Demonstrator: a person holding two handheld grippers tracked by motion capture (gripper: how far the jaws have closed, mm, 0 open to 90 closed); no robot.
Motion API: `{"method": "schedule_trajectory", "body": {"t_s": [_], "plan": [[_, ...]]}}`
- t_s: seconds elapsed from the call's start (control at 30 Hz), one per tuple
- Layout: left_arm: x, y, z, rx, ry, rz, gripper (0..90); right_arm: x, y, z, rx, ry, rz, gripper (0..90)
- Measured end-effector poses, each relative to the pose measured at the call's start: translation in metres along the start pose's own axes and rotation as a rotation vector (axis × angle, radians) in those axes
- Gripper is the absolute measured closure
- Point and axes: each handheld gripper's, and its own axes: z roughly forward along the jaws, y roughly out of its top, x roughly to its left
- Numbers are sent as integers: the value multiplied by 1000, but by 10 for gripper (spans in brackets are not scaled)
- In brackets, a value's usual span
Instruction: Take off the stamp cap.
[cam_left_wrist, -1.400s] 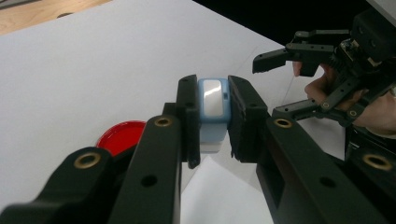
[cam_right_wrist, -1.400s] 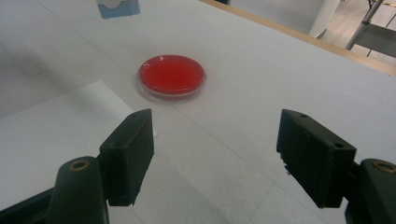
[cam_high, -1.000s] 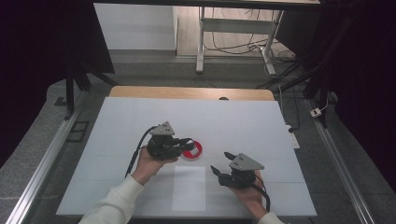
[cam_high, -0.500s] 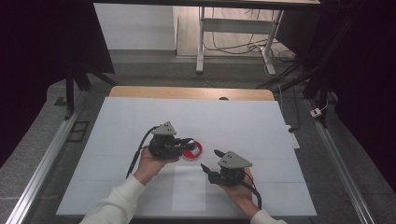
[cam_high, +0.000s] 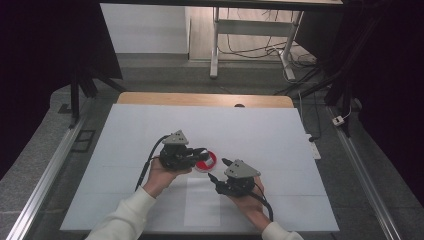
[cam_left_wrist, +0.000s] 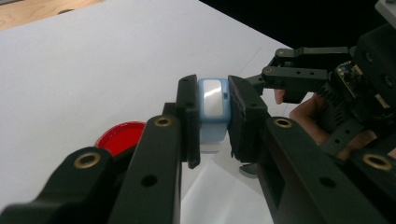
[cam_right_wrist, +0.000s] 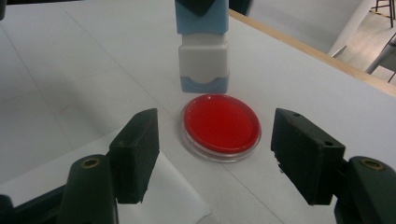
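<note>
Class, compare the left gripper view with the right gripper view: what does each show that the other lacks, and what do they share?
Left gripper view alone: the left gripper shut on the pale blue and white stamp block's blue top, with a hand behind it.
Right gripper view alone: the right gripper with its jaws apart, and the stamp's white lower body.
Both: the stamp, the round red ink pad and the white table.

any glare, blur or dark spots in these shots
High view: the table is evenly lit, while the room around it falls to near black. Left gripper view: glare whitens the top face of the blue and white stamp, the near black jaws are soft, and the upper right corner is dark. Right gripper view: sharp, with a faint sheen on the red ink pad.
</note>
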Motion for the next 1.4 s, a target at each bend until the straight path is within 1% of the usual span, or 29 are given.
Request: {"method": "schedule_trajectory", "body": {"t_s": [0.3, 0.43, 0.57, 0.83, 1.07, 1.2, 1.27, 1.4], "plan": [[0, 0, 0, -3, 2, 1, 752, 5, 6, 8, 10, -3, -8, 357], [0, 0, 1, 2, 1, 1, 752, 7, 8, 12, 23, -12, -16, 375], [-1, -1, 1, 3, 0, 1, 752, 8, 10, 15, 25, -21, -12, 394], [-1, -1, 1, 1, 1, 3, 752, 11, 14, 17, 34, -34, -34, 449], [0, -1, 2, 2, 1, 2, 752, 11, 15, 18, 44, -56, -43, 504], [0, -2, 2, 3, 0, -1, 752, 12, 15, 19, 39, -59, -49, 542], [0, -2, 2, 4, 1, -1, 752, 12, 15, 19, 51, -62, -56, 556], [0, -2, 2, 3, 0, -1, 752, 14, 16, 20, 46, -66, -60, 580]]}}
